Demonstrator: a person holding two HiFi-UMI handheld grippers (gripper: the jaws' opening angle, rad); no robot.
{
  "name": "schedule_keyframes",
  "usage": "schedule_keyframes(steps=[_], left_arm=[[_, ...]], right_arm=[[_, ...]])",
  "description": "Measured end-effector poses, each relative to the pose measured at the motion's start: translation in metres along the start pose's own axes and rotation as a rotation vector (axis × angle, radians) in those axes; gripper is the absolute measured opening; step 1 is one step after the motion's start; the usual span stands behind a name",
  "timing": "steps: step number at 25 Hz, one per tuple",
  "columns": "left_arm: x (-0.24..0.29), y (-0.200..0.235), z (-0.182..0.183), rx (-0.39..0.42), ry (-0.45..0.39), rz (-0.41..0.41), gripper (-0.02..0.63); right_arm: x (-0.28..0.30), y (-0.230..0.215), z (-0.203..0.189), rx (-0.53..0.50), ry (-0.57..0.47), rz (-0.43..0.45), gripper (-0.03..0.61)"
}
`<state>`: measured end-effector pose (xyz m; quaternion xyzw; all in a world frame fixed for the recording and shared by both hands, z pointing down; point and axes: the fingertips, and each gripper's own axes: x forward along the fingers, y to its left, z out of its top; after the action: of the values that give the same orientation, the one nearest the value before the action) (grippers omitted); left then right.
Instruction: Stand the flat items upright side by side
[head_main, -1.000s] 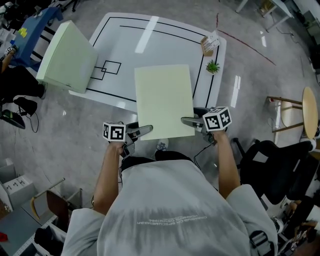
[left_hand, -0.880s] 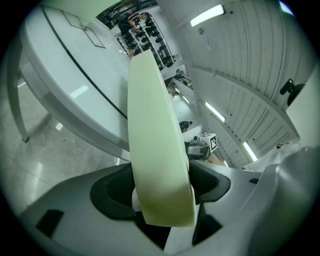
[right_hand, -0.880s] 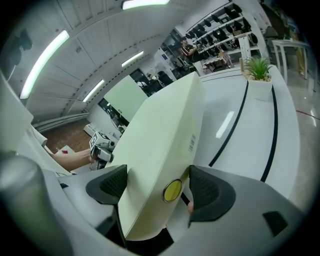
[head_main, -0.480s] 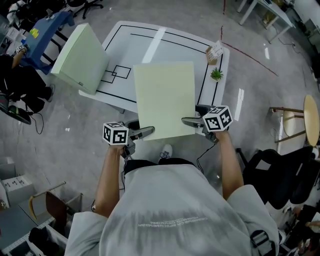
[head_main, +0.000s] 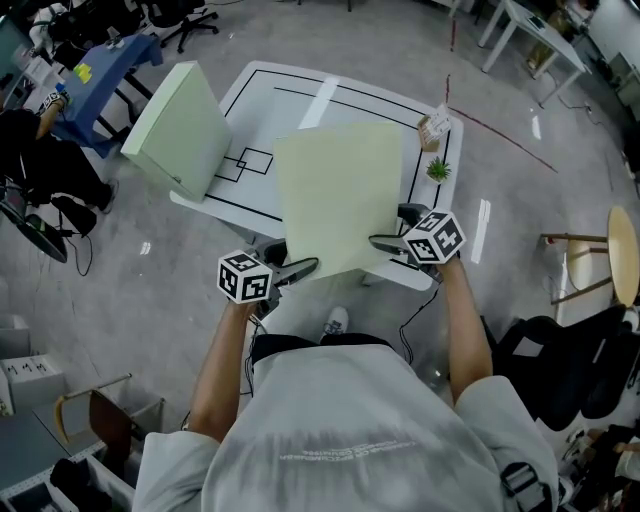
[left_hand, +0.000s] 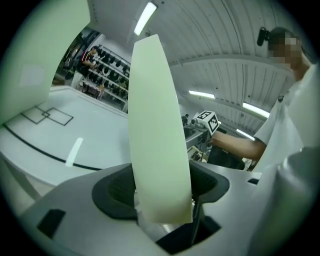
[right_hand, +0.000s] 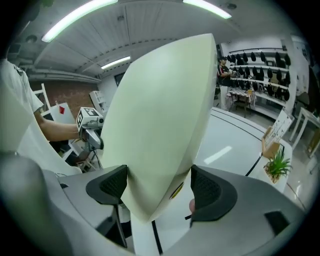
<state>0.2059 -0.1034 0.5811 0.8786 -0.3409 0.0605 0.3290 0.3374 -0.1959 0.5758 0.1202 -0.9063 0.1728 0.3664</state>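
Held the pale green board in the air over the near edge of the white bench, broad face turned up toward the head camera. Gripped it near its left lower corner with the left gripper and along its right lower edge with the right gripper, so that the board spanned the space between the two. Pressed each gripper's dark pads against opposite faces of the board. Had just been closing the left gripper's jaws further, with the board's edge between them.

Saw only in the head view the board's whole outline, both forearms reaching to the grippers, and the black lines marked on the bench. Saw there too a second green board, standing tilted at the bench's left corner, well apart from the held one.

Found in the left gripper view what the head view hid: the held board edge-on, thick, filling the gap between the pads and rising past the top of the jaws. Caught the right gripper's marker cube beyond it, and a slice of the second board at the upper left.

Found in the right gripper view the board's broad face swelling up between the pads, with a small yellow mark on it just beside the right pad. Made out the potted plant at the bench's right edge, and the left gripper past the board's left side.
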Motion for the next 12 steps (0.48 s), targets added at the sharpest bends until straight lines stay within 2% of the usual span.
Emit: schedule_keyframes(steps=[3,5,8,12], left_arm=[[0.002,0.004,0.007,0.152,-0.032,0.073,0.324],[0.003,0.007,0.009,0.224,-0.047,0.116,0.324],[0.007,0.012,0.01,0.282,-0.054,0.166,0.322],[0.011,0.021,0.003,0.318,-0.028,0.222,0.322]], right_arm=[[0.002,-0.008,0.009,-0.078,0.007,-0.045,0.396],[0.003,-0.012,0.014,-0.127,0.01,-0.074,0.396],[0.006,-0.019,0.02,-0.186,0.013,-0.111,0.396],[0.012,-0.025,0.025,-0.236,0.016,-0.145,0.396]])
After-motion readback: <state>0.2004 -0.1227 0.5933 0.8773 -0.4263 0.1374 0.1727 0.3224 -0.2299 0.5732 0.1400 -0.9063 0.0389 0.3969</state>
